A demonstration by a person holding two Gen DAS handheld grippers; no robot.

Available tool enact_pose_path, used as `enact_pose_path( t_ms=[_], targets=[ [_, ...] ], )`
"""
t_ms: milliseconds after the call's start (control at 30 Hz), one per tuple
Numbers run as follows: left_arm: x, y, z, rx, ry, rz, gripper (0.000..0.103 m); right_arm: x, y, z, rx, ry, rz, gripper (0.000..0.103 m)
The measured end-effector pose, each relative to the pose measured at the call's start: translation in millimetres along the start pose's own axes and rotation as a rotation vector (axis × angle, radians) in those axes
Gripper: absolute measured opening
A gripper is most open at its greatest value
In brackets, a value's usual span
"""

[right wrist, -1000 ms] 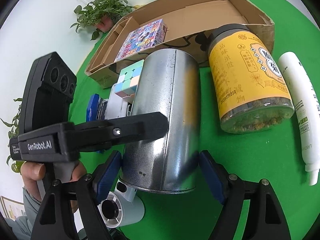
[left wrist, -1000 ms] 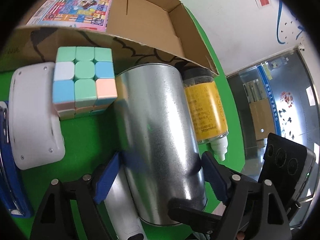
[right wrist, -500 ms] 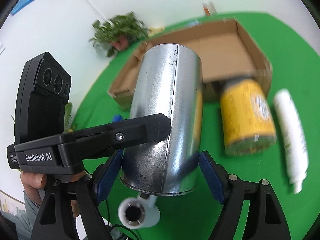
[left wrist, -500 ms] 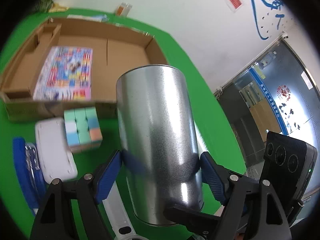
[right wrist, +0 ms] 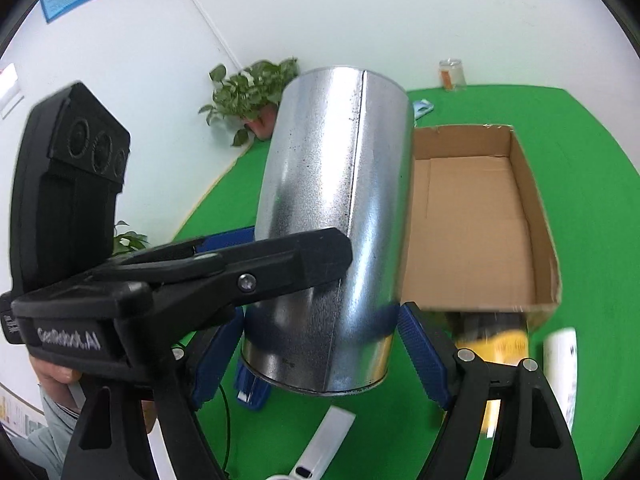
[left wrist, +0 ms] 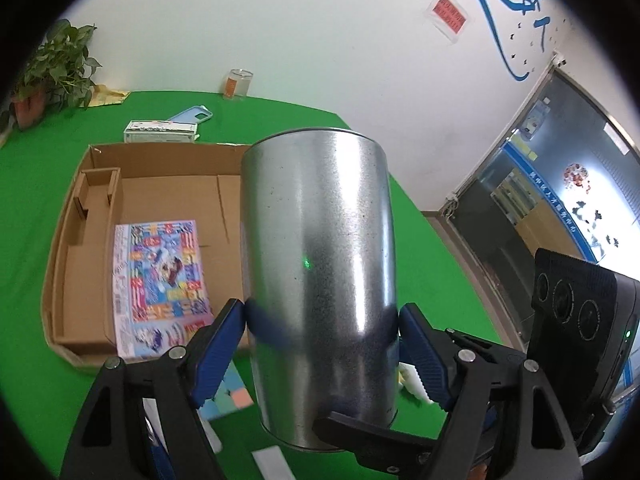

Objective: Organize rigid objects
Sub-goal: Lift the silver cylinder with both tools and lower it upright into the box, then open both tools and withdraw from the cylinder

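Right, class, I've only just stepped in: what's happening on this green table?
A person with a gripper in each hand is holding one metal can in the air. Both the left gripper and the right gripper are clamped on its lower half. The can hangs above the table, at the near edge of an open cardboard box. A colourful booklet already lies in the box.

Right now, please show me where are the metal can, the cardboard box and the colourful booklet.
metal can [left wrist: 316, 264], left wrist view, middle of its side wall.
cardboard box [left wrist: 64, 256], left wrist view, left wall.
colourful booklet [left wrist: 160, 276], left wrist view, centre of the cover.
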State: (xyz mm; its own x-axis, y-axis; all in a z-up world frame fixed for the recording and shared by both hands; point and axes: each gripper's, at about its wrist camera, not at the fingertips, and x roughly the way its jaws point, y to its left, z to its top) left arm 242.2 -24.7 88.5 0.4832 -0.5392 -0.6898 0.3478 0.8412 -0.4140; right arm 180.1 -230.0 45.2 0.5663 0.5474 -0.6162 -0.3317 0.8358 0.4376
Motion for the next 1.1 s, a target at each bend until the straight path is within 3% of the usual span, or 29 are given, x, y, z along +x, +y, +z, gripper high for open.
enact_pose_path(
  t_ms=[200, 333, 733, 1100],
  targets=[
    [30.9, 25.6, 33.3, -0.019, 0.041, 0.034, 0.078, 38.5, -10.8, 39.1, -0.005, 0.092, 0.023, 0.077],
    [58.1, 44.2, 35.6, -0.052, 0.093, 0.03, 0.078, 70.1, -24.5, 50.0, 0.015, 0.18, 0.031, 0.077],
    [130.6, 94.9, 10.5, -0.234, 0.23, -0.012, 0.078, 131.6, -61.3, 31.1, 0.071, 0.353, 0.007, 0.077],
    [152.7, 95.7, 7.6, -0.251, 0.292, -0.002, 0.079, 151.5, -92.9, 29.0, 0.147, 0.386, 0.01, 0.076]
  ],
)
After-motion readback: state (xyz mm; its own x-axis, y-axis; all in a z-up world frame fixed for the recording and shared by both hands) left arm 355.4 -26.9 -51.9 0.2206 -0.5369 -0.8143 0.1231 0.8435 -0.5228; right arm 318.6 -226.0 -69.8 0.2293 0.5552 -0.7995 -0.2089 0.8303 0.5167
